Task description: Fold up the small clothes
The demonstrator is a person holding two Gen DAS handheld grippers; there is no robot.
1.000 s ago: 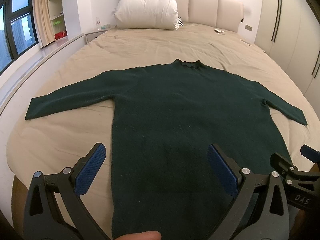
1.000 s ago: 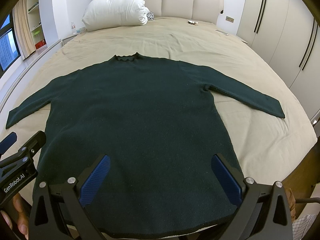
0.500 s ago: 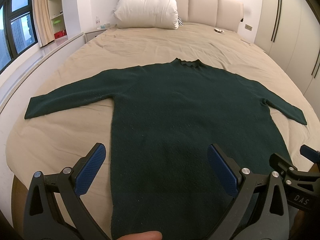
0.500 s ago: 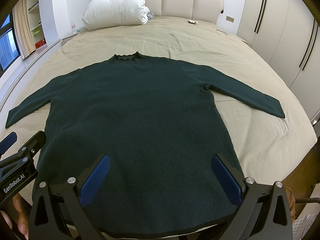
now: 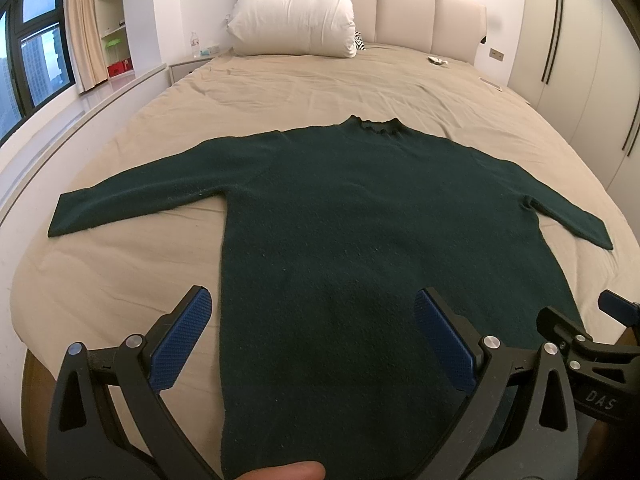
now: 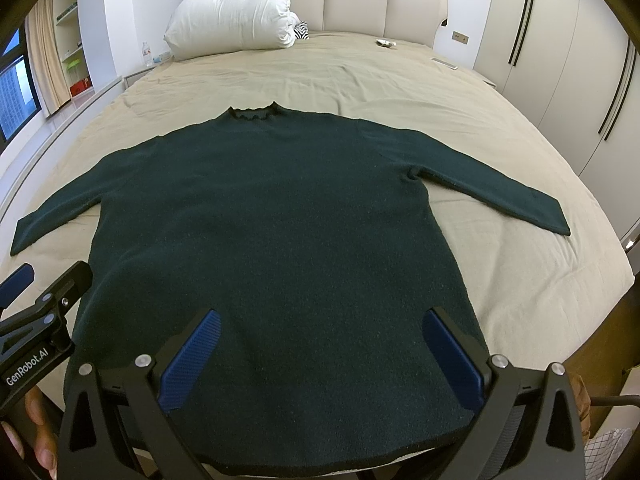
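A dark green long-sleeved sweater (image 5: 360, 220) lies flat on the beige bed (image 5: 120, 280), neck toward the headboard, both sleeves spread out. It also shows in the right wrist view (image 6: 272, 220). My left gripper (image 5: 312, 316) is open and empty, hovering above the sweater's lower left part near its left side edge. My right gripper (image 6: 320, 340) is open and empty above the lower right part near the hem (image 6: 320, 466). The right gripper shows in the left wrist view (image 5: 576, 328), the left gripper in the right wrist view (image 6: 36, 288).
A white pillow (image 5: 294, 18) leans on the padded headboard (image 5: 420, 12). Small items (image 5: 438, 61) lie on the far right of the bed. A window ledge (image 5: 60, 116) runs along the left. Wardrobe doors (image 5: 580, 40) stand on the right.
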